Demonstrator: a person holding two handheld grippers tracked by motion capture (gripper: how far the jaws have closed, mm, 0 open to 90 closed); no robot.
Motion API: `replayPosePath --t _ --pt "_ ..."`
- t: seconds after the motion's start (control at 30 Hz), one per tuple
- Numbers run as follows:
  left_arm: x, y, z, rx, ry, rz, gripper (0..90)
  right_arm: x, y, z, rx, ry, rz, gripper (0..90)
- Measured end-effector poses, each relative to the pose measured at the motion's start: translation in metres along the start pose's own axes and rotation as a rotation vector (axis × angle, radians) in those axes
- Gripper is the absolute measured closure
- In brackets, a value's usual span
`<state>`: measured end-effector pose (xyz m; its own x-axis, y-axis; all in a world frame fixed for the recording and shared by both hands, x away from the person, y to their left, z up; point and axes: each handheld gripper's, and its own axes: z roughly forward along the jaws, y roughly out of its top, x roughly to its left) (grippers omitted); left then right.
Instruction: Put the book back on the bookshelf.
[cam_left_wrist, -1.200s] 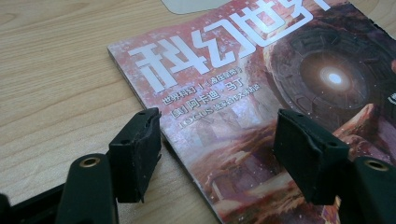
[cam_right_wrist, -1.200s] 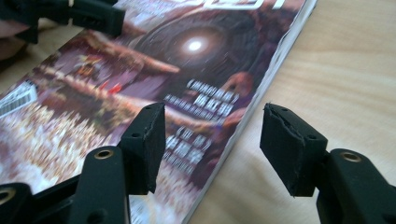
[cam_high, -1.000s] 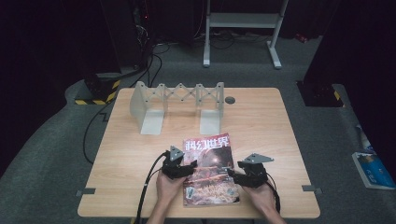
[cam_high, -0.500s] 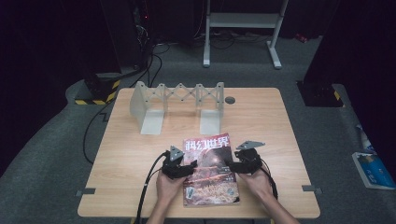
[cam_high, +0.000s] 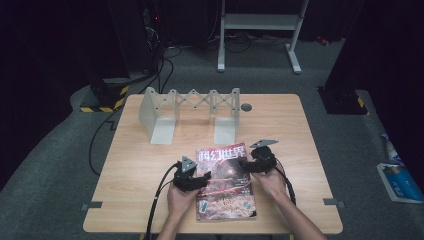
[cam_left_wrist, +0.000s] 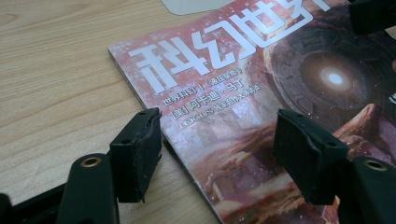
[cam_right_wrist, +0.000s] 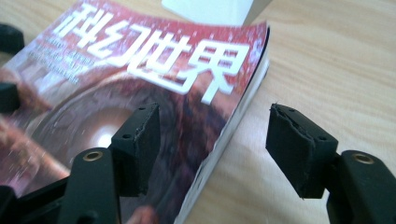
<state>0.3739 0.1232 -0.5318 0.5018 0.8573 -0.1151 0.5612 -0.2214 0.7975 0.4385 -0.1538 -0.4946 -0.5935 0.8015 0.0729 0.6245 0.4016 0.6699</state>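
Both hand-held grippers are spread: left hand-held gripper straddles the magazine edge at 9 o'clock, right hand-held gripper at 2 o'clock.

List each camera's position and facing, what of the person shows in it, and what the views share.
High view: fixed above the person's side, looking forward and down on the table; forearms, left gripper and right gripper flank the magazine, bookend rack beyond.
Left gripper view: rides the left gripper, looking along its open fingers across the magazine's left edge.
Right gripper view: rides the right gripper, fingers open astride the magazine's right edge.
Shared: all three show the red magazine cover.
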Motion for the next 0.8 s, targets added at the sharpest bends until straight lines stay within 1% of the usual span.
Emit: replayPosePath --t 0.07,0.1,0.27,0.37,0.43,0.57,0.6,0.77,0.8 --pt "0.001 0.000 0.000 0.000 -0.002 -0.002 33.0 -0.002 0.001 0.005 0.005 0.009 0.003 35.4" --pt "0.000 0.000 0.000 0.000 -0.001 -0.001 33.0 -0.002 0.002 0.011 0.018 0.011 0.017 34.5" --pt "0.000 0.000 0.000 -0.001 0.001 -0.001 33.0 -0.003 0.006 0.016 0.011 0.012 0.027 33.4" --pt "0.000 0.000 0.000 -0.001 0.003 0.003 33.0 -0.002 0.010 0.020 0.029 0.013 0.031 32.1" --pt "0.000 0.000 0.000 0.000 0.002 0.005 33.0 -0.003 0.011 0.022 0.022 0.009 0.033 31.9" --pt "-0.001 0.000 0.000 0.000 -0.001 0.003 32.9 -0.007 0.011 0.027 0.028 0.019 0.067 29.5" --pt "-0.001 0.000 0.000 -0.001 -0.001 0.003 32.9 -0.008 0.011 0.028 0.032 0.024 0.085 29.1" --pt "-0.001 0.000 0.000 0.000 0.000 0.003 32.7 -0.009 0.011 0.031 0.032 0.041 0.097 29.1" --pt "-0.002 0.000 0.000 -0.002 0.001 0.004 32.7 -0.009 0.011 0.032 0.031 0.044 0.088 29.9"
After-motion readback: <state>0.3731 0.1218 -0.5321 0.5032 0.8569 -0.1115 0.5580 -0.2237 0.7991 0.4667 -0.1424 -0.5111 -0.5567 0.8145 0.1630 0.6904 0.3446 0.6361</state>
